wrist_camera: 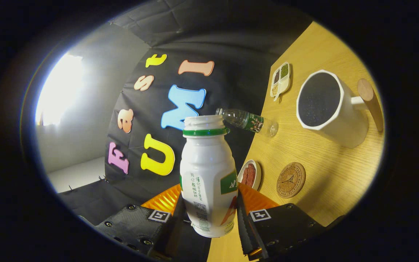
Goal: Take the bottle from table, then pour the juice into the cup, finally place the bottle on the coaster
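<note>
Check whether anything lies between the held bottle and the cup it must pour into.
Nothing visible does. The gripper is shut on the white bottle; bare table leads to the cup. The clear bottle lies beside that path.

White bottle [208, 174] with a green neck ring sits clamped between the gripper [209, 222] fingers, both pressing its lower body; its cap is off and the wide mouth is open. The view is rolled, so the wooden table [326, 171] stands tilted beside it. Beyond the bottle's shoulder, the white faceted cup [327, 109] stands on the table, dark inside, with a round wood-ended handle. The round cork coaster [291, 179] with a printed emblem lies flat on the table, bare, between cup and fingers, near the bottle
</note>
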Tool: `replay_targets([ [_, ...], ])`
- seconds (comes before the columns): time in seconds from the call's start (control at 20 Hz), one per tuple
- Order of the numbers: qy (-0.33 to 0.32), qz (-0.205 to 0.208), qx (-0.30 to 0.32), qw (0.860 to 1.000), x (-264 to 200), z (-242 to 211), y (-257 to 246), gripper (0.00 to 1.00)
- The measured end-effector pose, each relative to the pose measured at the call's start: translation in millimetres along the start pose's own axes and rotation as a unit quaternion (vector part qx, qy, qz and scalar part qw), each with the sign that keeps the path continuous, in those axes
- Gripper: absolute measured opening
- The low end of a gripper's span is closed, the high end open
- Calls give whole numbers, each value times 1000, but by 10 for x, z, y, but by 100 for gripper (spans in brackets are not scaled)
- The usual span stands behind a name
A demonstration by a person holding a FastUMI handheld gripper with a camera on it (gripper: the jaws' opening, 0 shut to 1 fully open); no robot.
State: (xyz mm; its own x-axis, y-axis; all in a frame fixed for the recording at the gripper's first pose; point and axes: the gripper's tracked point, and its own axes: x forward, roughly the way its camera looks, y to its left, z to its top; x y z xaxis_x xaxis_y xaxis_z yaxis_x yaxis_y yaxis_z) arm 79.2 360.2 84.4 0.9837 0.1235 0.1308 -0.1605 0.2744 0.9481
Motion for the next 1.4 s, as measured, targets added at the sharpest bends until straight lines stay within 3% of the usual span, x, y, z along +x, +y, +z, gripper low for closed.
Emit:
replay_targets([
  [0.65, -32, 30, 106, 993, -49, 253, 88, 64],
  [1.4, -61, 45, 184, 980, -63, 476, 70, 64],
])
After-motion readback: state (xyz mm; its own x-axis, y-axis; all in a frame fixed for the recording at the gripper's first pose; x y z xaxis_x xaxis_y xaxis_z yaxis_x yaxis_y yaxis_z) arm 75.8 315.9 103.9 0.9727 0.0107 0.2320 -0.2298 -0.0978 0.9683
